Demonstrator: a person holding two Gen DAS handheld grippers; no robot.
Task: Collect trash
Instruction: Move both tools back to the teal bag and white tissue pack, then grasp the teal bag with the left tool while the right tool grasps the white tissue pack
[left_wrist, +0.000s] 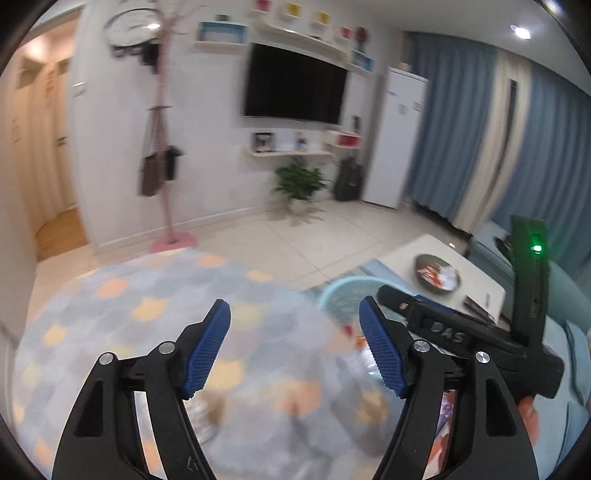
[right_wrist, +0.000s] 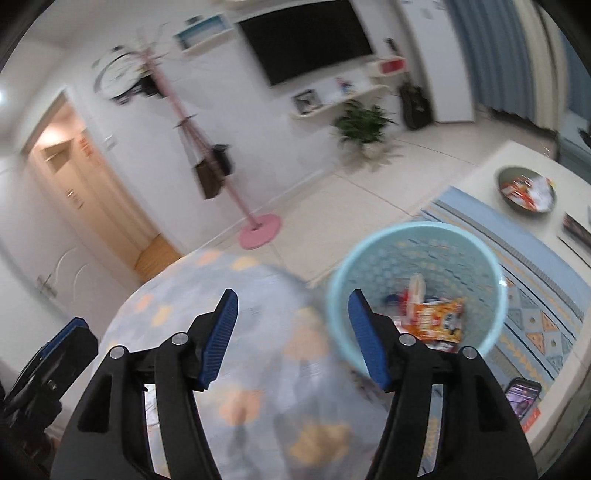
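Blurred pale sheet (right_wrist: 229, 354) with orange patches fills ground below both claws; material unclear, edges smeared. One round light-blue mesh basket (right_wrist: 417, 266) just ahead-right of right gripper (right_wrist: 291, 336), near rim cut by claw finger. Inside: one orange crinkled wrapper (right_wrist: 437, 319) plus other scraps, count unclear. One dark bowl (right_wrist: 526, 188) on white table (right_wrist: 476, 173), well beyond. Right gripper jaws stand wide, nothing between. Left gripper (left_wrist: 295, 347) likewise wide, empty; basket half hidden behind its right finger.
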